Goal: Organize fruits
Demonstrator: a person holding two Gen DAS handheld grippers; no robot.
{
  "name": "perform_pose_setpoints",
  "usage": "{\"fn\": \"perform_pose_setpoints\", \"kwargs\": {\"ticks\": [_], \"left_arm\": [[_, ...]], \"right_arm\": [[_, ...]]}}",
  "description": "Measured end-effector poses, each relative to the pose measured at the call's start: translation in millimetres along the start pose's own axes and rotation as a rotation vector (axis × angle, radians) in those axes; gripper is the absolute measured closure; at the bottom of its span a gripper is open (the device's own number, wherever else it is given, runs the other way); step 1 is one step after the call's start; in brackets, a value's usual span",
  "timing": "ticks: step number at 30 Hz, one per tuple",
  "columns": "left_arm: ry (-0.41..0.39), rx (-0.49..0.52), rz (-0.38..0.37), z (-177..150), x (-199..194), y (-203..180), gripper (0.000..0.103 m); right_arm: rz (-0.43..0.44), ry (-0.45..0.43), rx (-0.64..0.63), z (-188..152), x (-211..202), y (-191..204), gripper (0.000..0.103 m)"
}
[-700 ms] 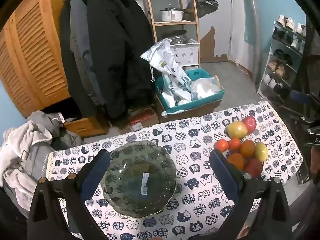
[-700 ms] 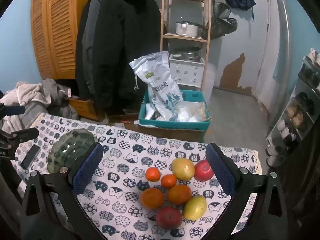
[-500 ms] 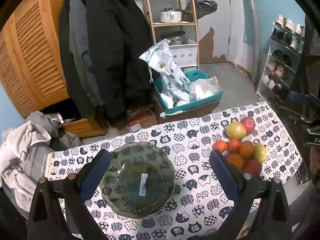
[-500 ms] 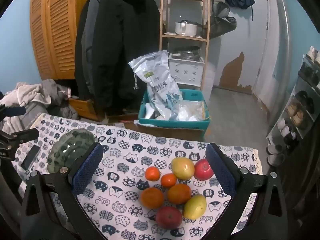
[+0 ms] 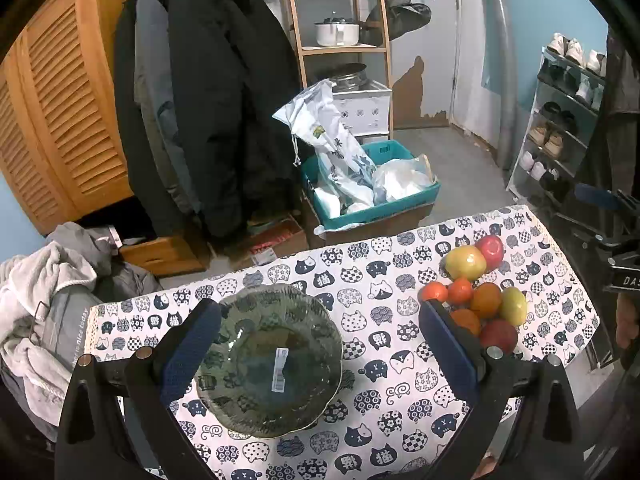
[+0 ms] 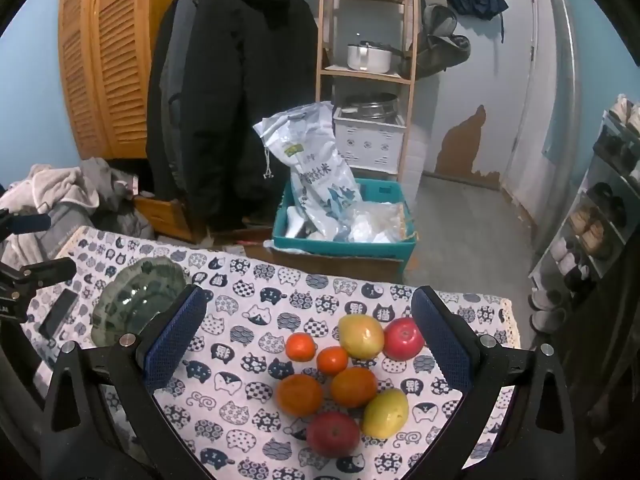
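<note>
Cat-print cloth covered the table. Only the right wrist view showed a dark phone left of the green glass bowl. The left gripper hung spread wide above that bowl, empty. The right gripper, equally spread and empty, hovered over the fruit pile, clear of it.

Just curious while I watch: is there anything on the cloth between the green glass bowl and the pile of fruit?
No. Between the bowl and the fruit pile lies only bare cat-print tablecloth. The left wrist view shows it best; the right wrist view agrees.
</note>
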State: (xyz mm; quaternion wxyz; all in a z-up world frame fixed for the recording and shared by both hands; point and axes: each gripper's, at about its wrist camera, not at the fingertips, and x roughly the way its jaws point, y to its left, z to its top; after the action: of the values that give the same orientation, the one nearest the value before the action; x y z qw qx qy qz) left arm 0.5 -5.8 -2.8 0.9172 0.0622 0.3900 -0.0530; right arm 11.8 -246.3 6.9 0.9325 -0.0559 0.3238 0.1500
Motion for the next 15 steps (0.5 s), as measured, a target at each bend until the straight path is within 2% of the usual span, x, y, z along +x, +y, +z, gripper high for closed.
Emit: {"fn": "perform_pose_setpoints", "kwargs": {"ticks": [15], "left_arm": [[-0.008,-0.014,-0.006,1.8,-3.8,0.5,0.003]], "right_arm": [[0.014,0.002,0.012,2.4,-1.7,1.1,0.002]]}}
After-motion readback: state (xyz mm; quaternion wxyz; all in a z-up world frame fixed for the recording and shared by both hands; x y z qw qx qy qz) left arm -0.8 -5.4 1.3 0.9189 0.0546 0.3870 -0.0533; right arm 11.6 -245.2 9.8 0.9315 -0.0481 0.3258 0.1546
